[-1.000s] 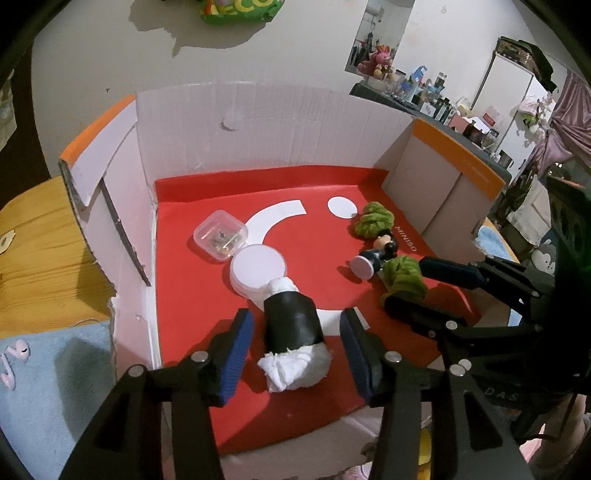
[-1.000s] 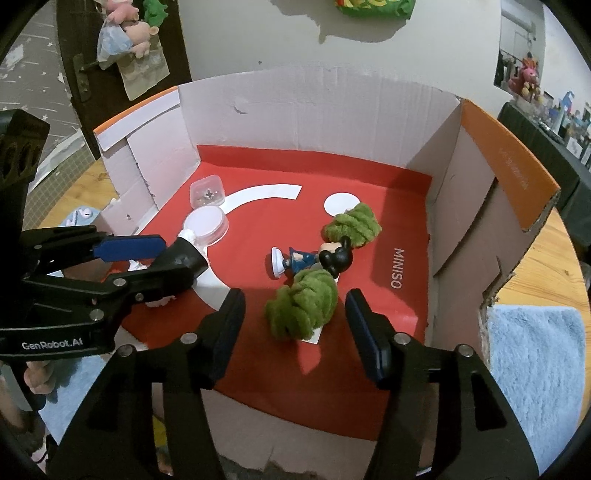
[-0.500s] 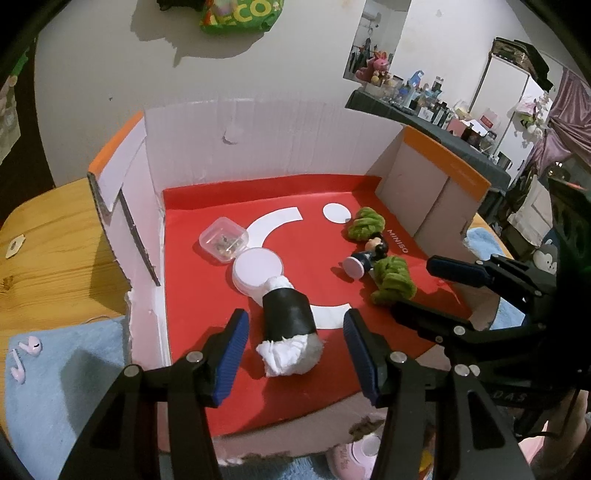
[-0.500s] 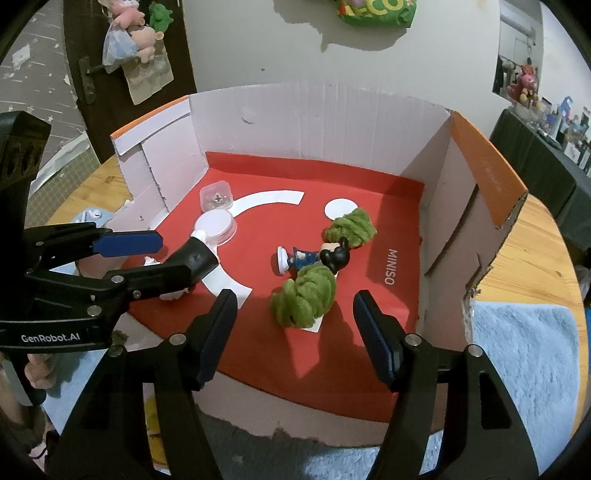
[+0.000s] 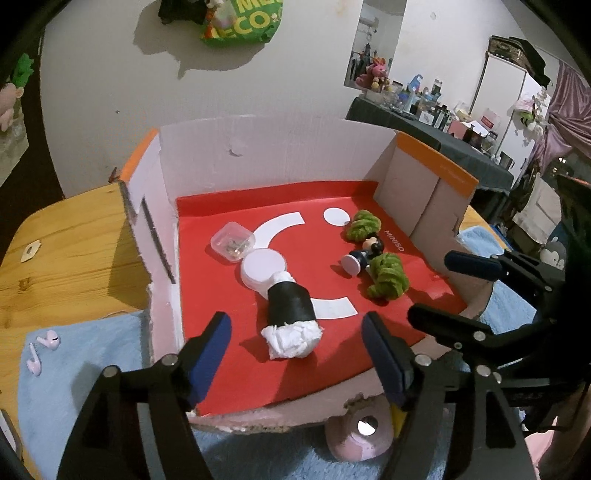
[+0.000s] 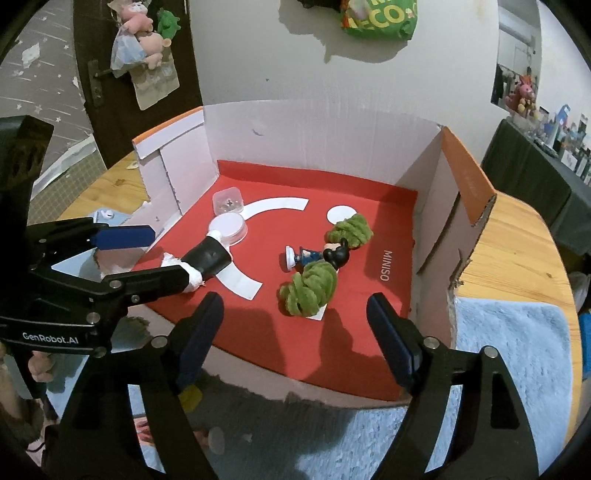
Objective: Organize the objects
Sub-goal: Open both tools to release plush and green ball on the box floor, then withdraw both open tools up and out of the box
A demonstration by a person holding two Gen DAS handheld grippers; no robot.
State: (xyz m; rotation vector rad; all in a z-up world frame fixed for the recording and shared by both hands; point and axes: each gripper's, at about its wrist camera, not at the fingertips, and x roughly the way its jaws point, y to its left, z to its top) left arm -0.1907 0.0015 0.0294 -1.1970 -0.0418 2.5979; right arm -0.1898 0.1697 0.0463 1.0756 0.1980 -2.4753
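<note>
Left gripper (image 5: 295, 354) sits low center in the left wrist view, fingers spread wide, nothing between them, hanging over the front edge of the box (image 5: 273, 147). Right gripper (image 6: 295, 339) low center in the right wrist view, fingers also wide apart and empty, over the box's front edge. Box is cardboard with orange top edges and a red liner (image 5: 236, 354) marked with white shapes; it rests on a wooden table (image 5: 74, 258) with a blue towel (image 5: 85, 354) under the near side. Inside, center of the left view: a black-and-white roll (image 5: 290, 317) lies on its side, white frayed end toward the camera, far end touching a white round lid (image 5: 263, 267). Just behind the lid, upper left of the liner, a clear case (image 5: 232, 242) with small metal bits inside. Right half of the liner: a toy figure (image 5: 364, 254) lying down, between two green yarn bundles, the far yarn (image 5: 364, 225) near the white dot and the near yarn (image 5: 388, 277) just in front of it, both touching or nearly touching the figure. In the left view's lower left, pink earbuds (image 5: 40, 349) lie on the towel; at the bottom center a pink round object (image 5: 360, 435) sits just outside the box's front edge. A green bag (image 6: 380, 18) hangs on the wall at the top.
</note>
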